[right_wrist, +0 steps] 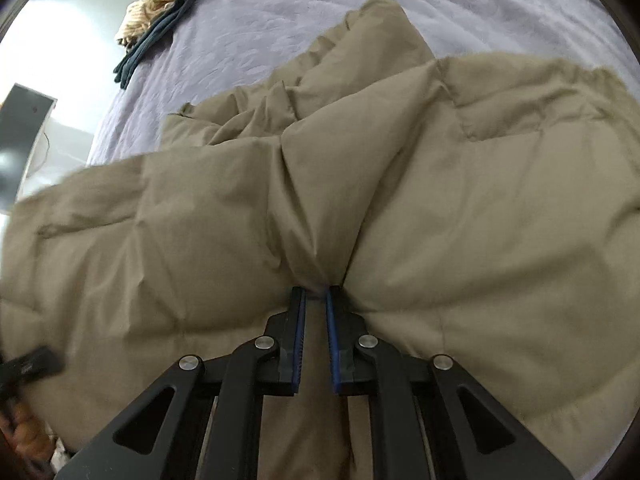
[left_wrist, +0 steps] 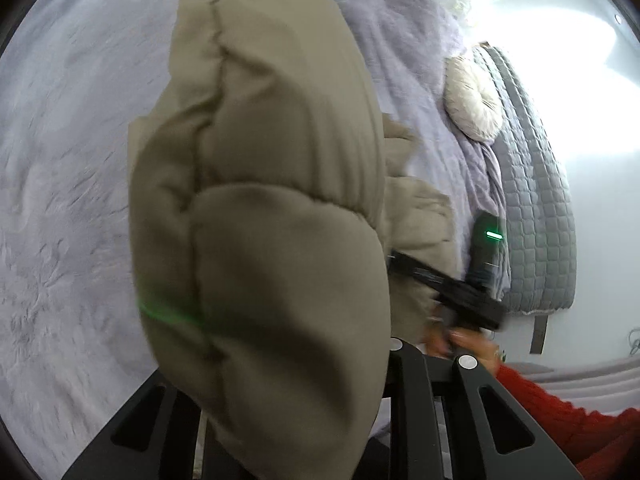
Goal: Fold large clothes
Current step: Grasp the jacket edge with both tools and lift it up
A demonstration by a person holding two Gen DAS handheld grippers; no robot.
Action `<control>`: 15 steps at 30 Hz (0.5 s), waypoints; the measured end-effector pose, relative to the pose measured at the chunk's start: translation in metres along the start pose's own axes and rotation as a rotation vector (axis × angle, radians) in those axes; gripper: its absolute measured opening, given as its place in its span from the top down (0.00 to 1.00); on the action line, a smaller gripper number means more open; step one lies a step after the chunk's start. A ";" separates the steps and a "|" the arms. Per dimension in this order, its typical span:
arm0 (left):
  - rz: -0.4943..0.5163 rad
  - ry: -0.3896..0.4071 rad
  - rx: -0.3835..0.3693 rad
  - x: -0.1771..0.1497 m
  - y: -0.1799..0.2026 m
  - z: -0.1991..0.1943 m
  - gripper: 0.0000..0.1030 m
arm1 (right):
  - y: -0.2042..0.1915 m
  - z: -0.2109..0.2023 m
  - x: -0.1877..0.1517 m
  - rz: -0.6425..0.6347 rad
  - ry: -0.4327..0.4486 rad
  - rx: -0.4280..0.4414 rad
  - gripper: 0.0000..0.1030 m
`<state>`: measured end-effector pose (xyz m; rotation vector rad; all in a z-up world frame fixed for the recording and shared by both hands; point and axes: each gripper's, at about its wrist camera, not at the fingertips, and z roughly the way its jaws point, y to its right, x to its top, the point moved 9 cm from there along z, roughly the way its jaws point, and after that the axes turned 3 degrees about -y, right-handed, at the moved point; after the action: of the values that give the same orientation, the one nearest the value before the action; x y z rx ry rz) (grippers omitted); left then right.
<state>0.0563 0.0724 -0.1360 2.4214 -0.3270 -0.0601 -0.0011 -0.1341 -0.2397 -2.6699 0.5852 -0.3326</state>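
right tongs point(right_wrist: 316, 294): pinch jacket point(right_wrist: 440, 200) fold | left tongs point(left_wrist: 296, 420): clamp padded jacket edge, raised

Lilac plush bedspread point(left_wrist: 60, 160); grey quilted headboard point(left_wrist: 536, 200); white wall point(left_wrist: 580, 80) glaring bright

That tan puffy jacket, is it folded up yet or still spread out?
Not folded: the jacket lies rumpled across the bed, pinched by the right gripper, one part lifted in the left wrist view.
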 end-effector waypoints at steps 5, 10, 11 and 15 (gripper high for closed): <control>0.094 -0.040 0.039 0.006 0.083 0.009 0.75 | 0.011 0.013 0.005 0.038 -0.025 0.070 0.90; 0.172 -0.089 0.092 0.010 0.140 0.043 0.75 | 0.024 0.019 0.004 0.103 -0.045 0.155 0.94; 0.177 -0.099 0.112 0.009 0.147 0.050 0.75 | 0.026 0.021 0.004 0.112 -0.049 0.168 0.94; 0.209 -0.117 0.167 0.014 0.165 0.069 0.75 | 0.031 0.020 0.005 0.130 -0.074 0.211 0.95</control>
<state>0.0247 -0.0962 -0.0825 2.5390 -0.6597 -0.0843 -0.0010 -0.1559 -0.2693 -2.4183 0.6583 -0.2431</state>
